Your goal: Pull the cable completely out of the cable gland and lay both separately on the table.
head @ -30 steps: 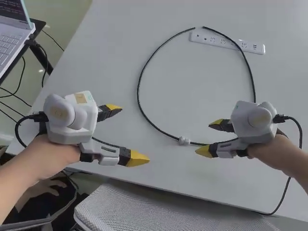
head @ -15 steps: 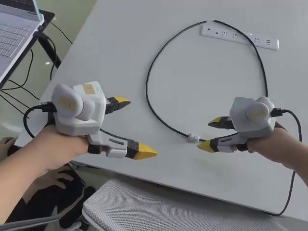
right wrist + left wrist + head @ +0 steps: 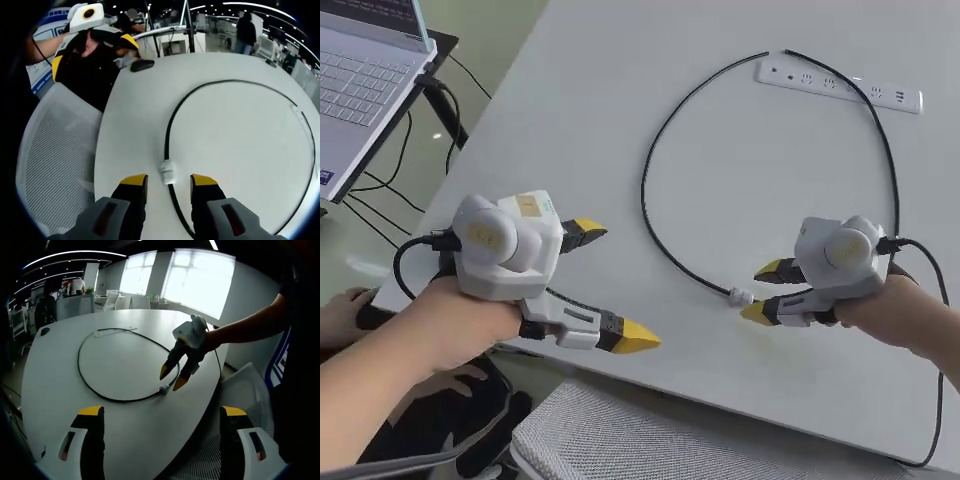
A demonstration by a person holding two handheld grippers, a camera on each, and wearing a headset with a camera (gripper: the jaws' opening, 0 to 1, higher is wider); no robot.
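Right gripper view puts the cable gland [image 3: 168,172], on its cable [image 3: 170,125], on the table [image 3: 240,150] between my right gripper's [image 3: 169,180] half-open, empty jaws; head view adds my left gripper [image 3: 614,285], spread wide, holding nothing

No legible text; laptop screen [image 3: 382,12] lettering too small to read.

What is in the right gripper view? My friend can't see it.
The right gripper is open over a white table, one yellow-tipped jaw on each side of a black cable, the white cable gland just ahead of its tips. The cable curves away in a big loop. The left gripper is open at top left.
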